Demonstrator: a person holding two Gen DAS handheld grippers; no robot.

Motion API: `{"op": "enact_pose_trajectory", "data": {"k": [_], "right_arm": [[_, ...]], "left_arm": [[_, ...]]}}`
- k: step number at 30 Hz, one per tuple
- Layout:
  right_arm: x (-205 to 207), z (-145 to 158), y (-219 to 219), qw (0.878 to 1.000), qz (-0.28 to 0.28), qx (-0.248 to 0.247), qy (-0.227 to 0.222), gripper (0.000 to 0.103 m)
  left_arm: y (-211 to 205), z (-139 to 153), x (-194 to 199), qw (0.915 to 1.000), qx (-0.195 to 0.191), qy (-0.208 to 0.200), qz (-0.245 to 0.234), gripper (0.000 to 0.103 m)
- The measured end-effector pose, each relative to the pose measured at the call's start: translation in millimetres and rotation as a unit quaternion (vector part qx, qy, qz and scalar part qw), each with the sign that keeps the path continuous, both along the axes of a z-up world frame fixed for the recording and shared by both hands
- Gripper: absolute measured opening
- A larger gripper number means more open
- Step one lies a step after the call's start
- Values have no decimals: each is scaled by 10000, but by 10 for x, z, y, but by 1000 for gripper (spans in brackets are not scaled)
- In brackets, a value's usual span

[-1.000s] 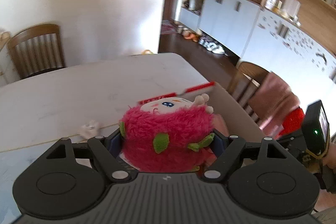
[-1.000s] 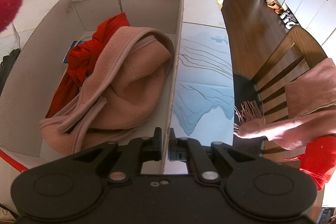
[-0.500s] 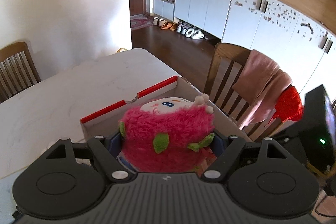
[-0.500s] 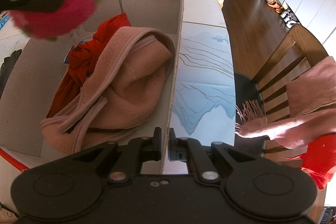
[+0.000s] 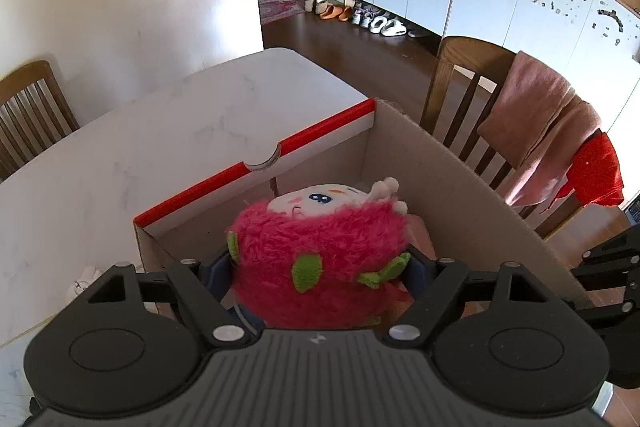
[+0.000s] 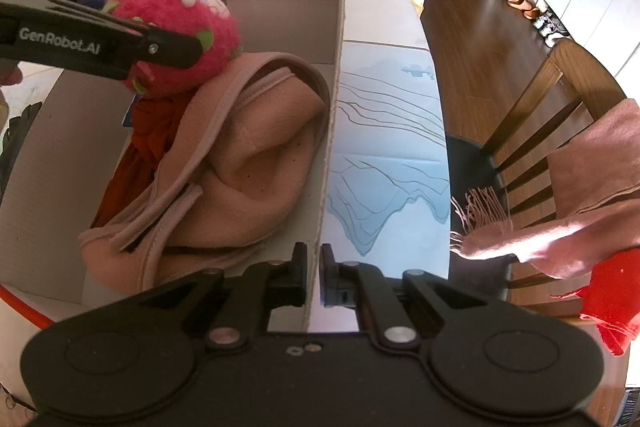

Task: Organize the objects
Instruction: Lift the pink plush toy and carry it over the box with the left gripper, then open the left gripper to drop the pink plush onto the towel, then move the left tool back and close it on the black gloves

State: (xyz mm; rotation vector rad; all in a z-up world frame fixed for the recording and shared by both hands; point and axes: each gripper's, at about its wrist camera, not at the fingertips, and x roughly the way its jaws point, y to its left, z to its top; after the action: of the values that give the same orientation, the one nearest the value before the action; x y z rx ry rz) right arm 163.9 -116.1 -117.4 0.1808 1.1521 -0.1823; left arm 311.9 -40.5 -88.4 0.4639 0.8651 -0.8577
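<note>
A fluffy pink plush toy [image 5: 320,251] with green spots and a white face sits between the fingers of my left gripper [image 5: 320,269], which is shut on it. In the right wrist view the plush toy [image 6: 176,27] hangs inside the far left part of the cardboard box [image 6: 334,107], just above a red cloth [image 6: 136,147] and a pink fleece [image 6: 248,155]. A left finger [image 6: 160,47] crosses the toy's side. My right gripper [image 6: 314,267] is shut on the box's near right wall. The box's red-edged flap [image 5: 256,163] shows beyond the toy.
The box stands on a white marble table [image 5: 160,131] beside a blue placemat [image 6: 388,155]. A wooden chair [image 5: 460,91] draped with pink and red cloths [image 6: 580,167] stands close to the right. A small white thing [image 5: 82,281] lies left of the box.
My left gripper has carried the plush toy from outside the box's left side to inside it and lower, close above the cloths. The right gripper has kept still on the wall.
</note>
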Motion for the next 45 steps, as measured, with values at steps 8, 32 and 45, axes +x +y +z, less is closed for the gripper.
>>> {"op": "enact_pose_trajectory", "data": {"k": [8, 32, 45], "right_arm": [[-2, 1, -1, 10000, -2, 4, -2, 5], [-6, -3, 0, 10000, 34, -4, 8, 5], [-4, 19, 21, 10000, 74, -46, 37, 5]], "left_arm": [[-42, -56, -6, 9998, 91, 5, -153, 90], [544, 330, -212, 9961, -796, 365, 104, 91], [1306, 614, -199, 9913, -1074, 115, 754, 92]]}}
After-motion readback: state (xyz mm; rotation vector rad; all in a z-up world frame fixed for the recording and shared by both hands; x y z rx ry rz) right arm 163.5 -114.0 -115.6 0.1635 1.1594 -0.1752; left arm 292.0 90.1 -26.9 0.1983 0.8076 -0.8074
